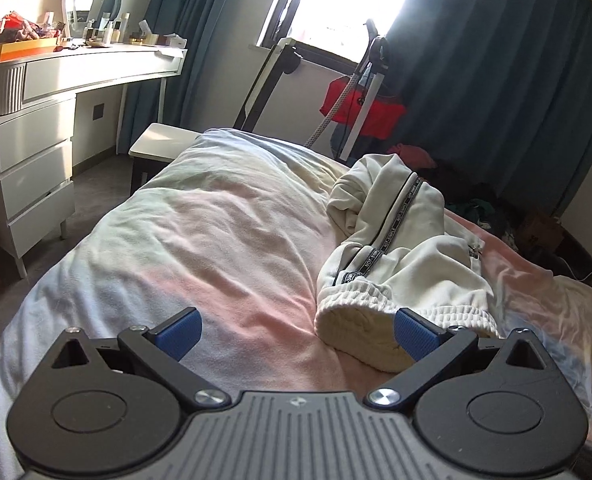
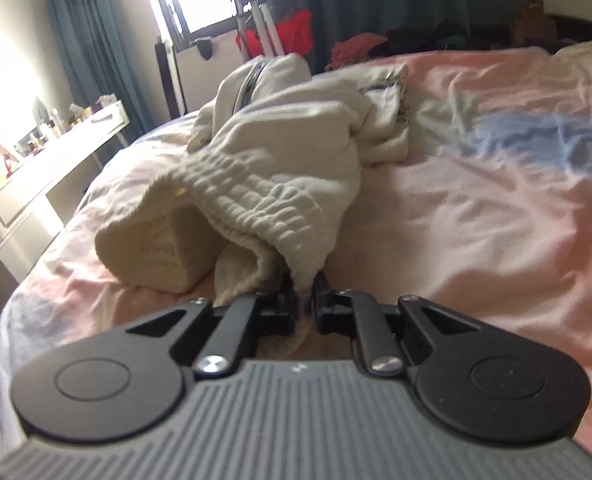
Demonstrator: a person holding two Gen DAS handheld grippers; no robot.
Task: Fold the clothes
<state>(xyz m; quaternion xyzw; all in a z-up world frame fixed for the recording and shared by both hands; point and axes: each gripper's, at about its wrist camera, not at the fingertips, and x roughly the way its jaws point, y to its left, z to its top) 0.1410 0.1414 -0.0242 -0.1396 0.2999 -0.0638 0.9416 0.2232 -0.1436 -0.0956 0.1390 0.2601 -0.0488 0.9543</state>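
Cream sweatpants (image 1: pixel 399 248) with a black lettered side stripe lie bunched on the pink bedspread (image 1: pixel 224 232), their ribbed elastic waistband toward me. My left gripper (image 1: pixel 299 334) is open, hovering just left of the waistband; its right blue pad (image 1: pixel 413 334) is at the waistband's edge. In the right wrist view the sweatpants (image 2: pixel 280 160) are heaped in front, and my right gripper (image 2: pixel 304 298) is shut on the waistband edge, cloth pinched between its jaws.
The bedspread (image 2: pixel 495 208) stretches right with a blue patch. A white dressing table (image 1: pixel 76 76) with bottles and a stool (image 1: pixel 160 144) stand left of the bed. A garment steamer with a red item (image 1: pixel 361 100), dark curtains and piled clothes are beyond.
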